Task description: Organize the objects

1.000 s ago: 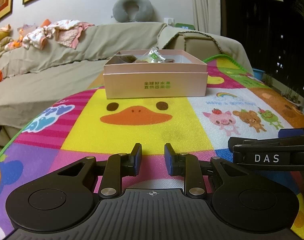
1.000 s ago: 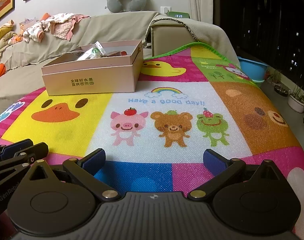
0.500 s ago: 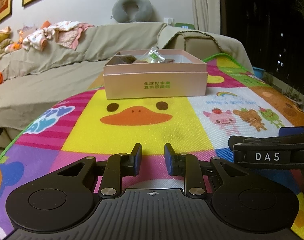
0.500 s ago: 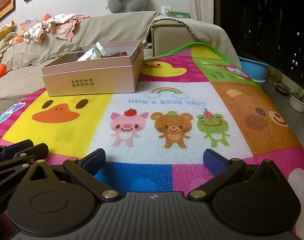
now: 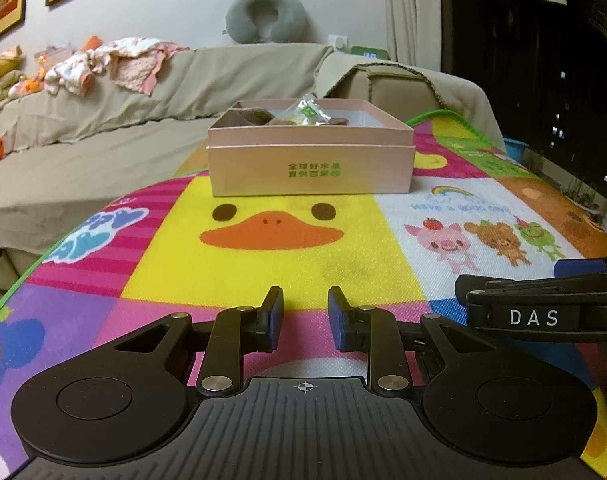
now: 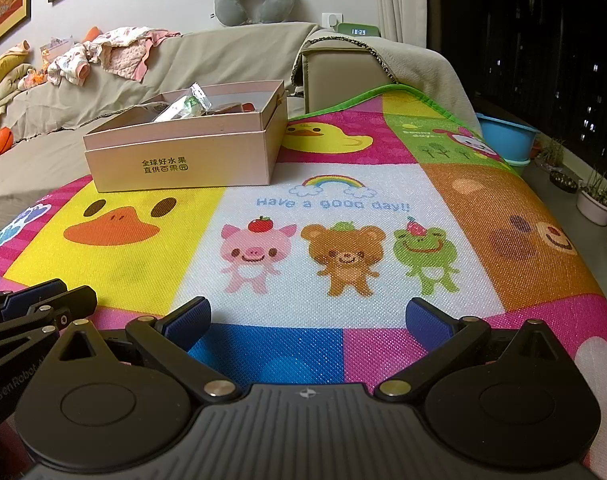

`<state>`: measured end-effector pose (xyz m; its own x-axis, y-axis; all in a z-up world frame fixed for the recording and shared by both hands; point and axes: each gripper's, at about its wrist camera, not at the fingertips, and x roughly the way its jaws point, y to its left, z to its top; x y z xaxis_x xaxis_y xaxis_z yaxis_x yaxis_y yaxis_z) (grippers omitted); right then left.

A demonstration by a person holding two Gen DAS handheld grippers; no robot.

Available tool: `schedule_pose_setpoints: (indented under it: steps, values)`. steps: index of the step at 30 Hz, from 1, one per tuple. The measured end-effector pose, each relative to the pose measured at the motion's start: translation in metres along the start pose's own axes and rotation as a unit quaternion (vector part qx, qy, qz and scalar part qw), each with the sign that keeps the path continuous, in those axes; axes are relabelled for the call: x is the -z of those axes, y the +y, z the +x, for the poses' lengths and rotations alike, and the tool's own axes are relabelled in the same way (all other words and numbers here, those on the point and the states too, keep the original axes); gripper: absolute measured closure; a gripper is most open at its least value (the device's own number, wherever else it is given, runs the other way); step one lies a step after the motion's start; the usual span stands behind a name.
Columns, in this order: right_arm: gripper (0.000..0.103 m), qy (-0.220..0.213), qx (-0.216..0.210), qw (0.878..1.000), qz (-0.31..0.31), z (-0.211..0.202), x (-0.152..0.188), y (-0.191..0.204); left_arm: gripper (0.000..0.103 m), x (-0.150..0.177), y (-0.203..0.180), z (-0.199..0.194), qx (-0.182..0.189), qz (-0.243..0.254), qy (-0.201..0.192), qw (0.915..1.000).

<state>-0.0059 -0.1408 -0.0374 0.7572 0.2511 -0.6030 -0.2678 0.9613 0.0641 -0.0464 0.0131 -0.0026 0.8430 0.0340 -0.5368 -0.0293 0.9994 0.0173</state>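
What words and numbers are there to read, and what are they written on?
"全球好水果 直供百果园": green print on the front of the pink box.
"Have a good day!!": blue letters on the mat, under the rainbow.
"18:29": the green clock behind the sofa.
"DAS": white letters on the right gripper, seen from the left camera.
"GenRobot": partly cut off, on the left gripper.
Small words on the mat's green square: too blurred to read.

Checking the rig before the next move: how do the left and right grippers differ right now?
The left gripper has its jaws close together with a narrow gap; the right gripper has its jaws spread wide. The left points at the pink box; the right points beside it. Both are empty, low over the play mat.
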Motion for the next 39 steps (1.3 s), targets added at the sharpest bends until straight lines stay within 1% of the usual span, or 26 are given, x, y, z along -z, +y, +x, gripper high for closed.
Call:
schedule_pose_setpoints:
  steps: [12,16,21,27,34,39]
  values:
    - [0.0,0.001,0.001,1.0,-0.004,0.0011,-0.0002,-0.0001,0.075,-0.003,0.0022,0.0022,0.005,0.0,0.004,1.0]
    - [0.0,0.001,0.0,1.0,-0.003,0.0017,-0.0002,0.0,0.074,-0.0032,0.0008,0.002,0.006,0.019,0.004,0.9998]
    - [0.0,0.001,0.002,1.0,-0.003,0.0019,-0.0002,0.0006,0.074,-0.0039,0.0062,0.003,0.016,0.003,0.006,0.9999]
    - [0.0,0.0,0.003,1.0,-0.002,0.0019,-0.0004,0.0004,0.074,-0.0034,0.0041,0.0031,0.008,0.008,0.005,0.9999]
    - [0.0,0.0,0.003,1.0,-0.004,0.002,-0.001,-0.0009,0.073,-0.003,0.0058,0.0029,0.011,-0.004,0.005,0.9999]
    - [0.0,0.0,0.003,1.0,-0.004,0.0018,-0.0008,-0.0009,0.073,-0.003,0.0048,0.0026,0.01,-0.001,0.005,0.9999]
